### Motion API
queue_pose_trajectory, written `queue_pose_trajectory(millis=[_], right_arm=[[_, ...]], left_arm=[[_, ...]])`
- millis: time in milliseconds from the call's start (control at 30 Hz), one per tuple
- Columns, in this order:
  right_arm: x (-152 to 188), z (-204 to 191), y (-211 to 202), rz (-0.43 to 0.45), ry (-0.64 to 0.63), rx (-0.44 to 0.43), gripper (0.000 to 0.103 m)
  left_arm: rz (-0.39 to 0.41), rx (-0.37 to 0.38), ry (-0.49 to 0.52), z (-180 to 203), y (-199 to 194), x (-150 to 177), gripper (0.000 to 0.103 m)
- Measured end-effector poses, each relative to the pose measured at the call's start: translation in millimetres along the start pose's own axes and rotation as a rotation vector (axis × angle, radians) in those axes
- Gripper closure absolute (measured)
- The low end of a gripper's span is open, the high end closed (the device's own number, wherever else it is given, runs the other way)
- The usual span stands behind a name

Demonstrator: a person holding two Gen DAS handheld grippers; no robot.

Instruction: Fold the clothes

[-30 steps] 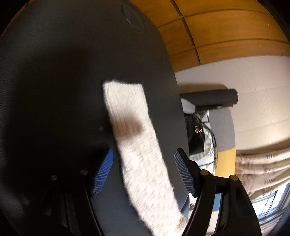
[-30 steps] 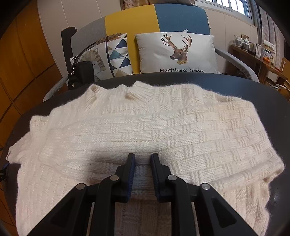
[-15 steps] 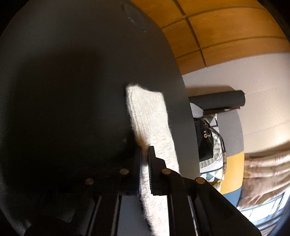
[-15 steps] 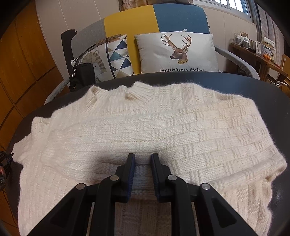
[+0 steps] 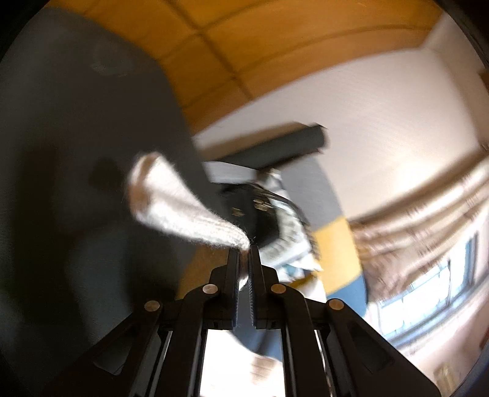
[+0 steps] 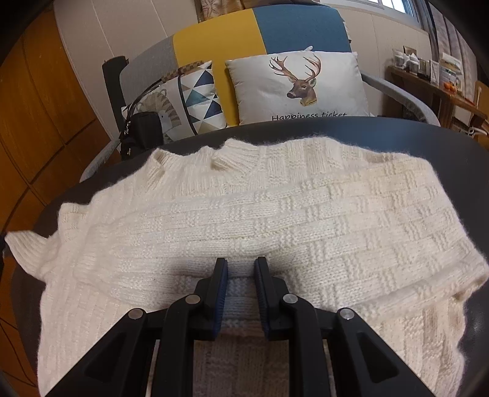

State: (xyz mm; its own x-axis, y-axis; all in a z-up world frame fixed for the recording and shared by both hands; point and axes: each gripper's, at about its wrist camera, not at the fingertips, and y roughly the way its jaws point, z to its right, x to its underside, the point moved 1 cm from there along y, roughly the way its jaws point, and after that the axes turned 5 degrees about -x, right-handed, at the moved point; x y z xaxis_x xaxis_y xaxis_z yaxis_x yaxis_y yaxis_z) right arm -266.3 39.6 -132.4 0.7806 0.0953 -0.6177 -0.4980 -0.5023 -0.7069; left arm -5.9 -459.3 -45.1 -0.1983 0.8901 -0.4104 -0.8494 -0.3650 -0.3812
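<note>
A dark, round-edged surface [image 6: 351, 129] carries a cream knitted sweater [image 6: 275, 213], spread flat across most of it with the ribbed collar toward the far rim. One sleeve [image 5: 171, 201] rises off the top at the left side, its cuff in the air. Bare dark surface shows along the far edge and both sides.

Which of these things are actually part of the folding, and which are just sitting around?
Part of the job:
cream knitted sweater
its sleeve, pinched in the left gripper
right gripper, clamped on a fold
dark table

Just there:
deer cushion
triangle-pattern cushion
black bag
sofa
</note>
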Motion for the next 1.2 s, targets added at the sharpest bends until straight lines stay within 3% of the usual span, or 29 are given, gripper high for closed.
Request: queue_pose_trajectory(millis=[300,600,733,933,1200], right_arm=[[-3,22,-26,-0.007,0.211,-0.187,0.085],[19,49,-51,-0.009,0.307,-0.27,0.085],[31,67,-58,-0.013,0.364,-0.283,0.085],[46,91,-67,-0.012,0.425,-0.296,0.085],[50,100,-73,-0.003,0.453,-0.322,0.085]], left_arm=[[-0.142,0.266,0.254,152,0,84,0.098],[-0.361,0.428,0.47,257,4,228,0.098],[-0.428,0.4,0.566,281,32,300,0.098],[-0.512,0.285,0.734,272,58,383,0.098],[-0.585,0.148,0.902,246,85,433,0.097]])
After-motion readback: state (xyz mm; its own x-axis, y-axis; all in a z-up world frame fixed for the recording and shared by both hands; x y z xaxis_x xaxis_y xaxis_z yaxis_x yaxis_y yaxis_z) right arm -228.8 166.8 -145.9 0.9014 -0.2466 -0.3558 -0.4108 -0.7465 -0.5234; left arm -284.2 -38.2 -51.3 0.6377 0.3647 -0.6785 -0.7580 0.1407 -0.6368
